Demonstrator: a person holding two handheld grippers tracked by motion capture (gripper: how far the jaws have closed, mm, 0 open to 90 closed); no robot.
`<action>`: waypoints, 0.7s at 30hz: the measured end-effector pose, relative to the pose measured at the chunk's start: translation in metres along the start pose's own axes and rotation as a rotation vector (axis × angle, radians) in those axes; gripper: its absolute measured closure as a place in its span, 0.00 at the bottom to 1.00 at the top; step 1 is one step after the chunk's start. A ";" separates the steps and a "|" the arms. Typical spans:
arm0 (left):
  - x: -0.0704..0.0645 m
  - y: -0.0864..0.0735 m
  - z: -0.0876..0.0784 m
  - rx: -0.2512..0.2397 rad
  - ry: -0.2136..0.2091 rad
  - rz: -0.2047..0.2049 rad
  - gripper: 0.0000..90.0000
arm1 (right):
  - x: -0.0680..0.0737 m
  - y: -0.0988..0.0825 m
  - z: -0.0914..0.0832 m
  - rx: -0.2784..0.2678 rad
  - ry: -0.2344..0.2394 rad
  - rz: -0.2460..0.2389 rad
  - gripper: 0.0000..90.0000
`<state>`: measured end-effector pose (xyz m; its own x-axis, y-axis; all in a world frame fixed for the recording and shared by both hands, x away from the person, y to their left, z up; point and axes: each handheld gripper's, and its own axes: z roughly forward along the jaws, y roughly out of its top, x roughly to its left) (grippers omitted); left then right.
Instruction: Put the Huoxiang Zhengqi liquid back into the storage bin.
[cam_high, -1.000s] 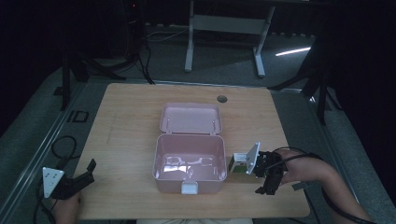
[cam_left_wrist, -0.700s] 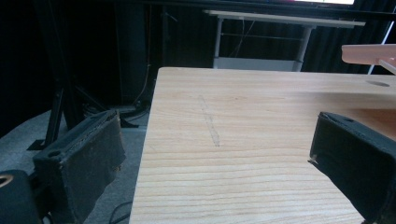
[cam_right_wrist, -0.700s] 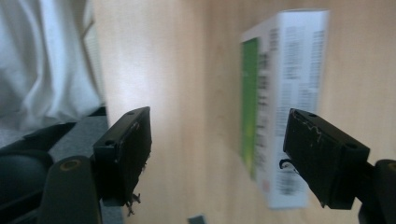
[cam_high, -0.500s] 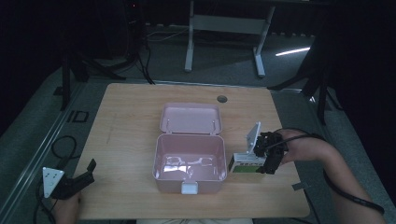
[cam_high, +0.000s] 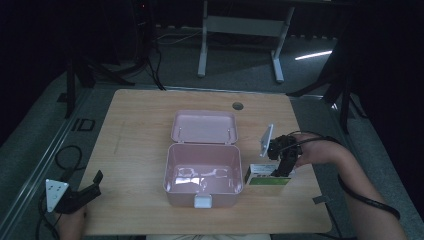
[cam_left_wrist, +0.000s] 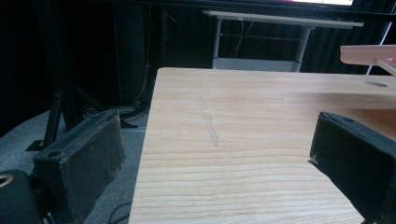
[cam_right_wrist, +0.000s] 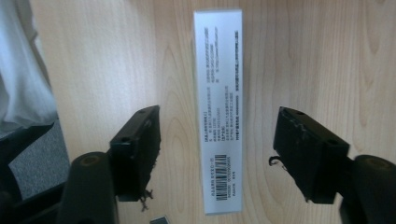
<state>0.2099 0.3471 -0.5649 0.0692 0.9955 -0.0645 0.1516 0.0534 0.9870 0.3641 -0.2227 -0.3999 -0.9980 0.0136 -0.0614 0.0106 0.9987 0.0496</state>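
White carton (cam_right_wrist: 218, 112) flat (barcode face up), long axis probably parallel to pink box (cam_high: 202, 172) front, right claw (cam_right_wrist: 217, 156) spread wide astride it, gripping nothing

Parted tongs (cam_left_wrist: 212, 154) over bare wooden table (cam_left_wrist: 243, 112)

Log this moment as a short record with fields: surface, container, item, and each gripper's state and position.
surface: wooden table
container: pink box, lid open, near table centre
item: small white carton lying flat, just right of the box
right gripper: open, above the carton, a jaw on either side, not touching
left gripper: open, at the table's near left corner, holding nothing
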 end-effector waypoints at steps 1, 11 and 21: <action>0.000 0.000 0.000 0.000 0.000 -0.001 0.03 | -0.001 -0.001 0.003 0.007 0.003 0.003 0.36; 0.000 0.000 0.000 -0.001 -0.003 -0.003 0.03 | -0.005 -0.005 0.026 0.022 0.038 0.023 0.41; 0.000 0.000 0.000 -0.003 -0.002 -0.003 0.03 | -0.006 -0.006 0.050 0.059 0.052 0.022 0.51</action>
<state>0.2098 0.3474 -0.5650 0.0706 0.9952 -0.0681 0.1490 0.0570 0.9872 0.3737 -0.2266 -0.4501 -0.9993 0.0350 -0.0094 0.0351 0.9993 -0.0088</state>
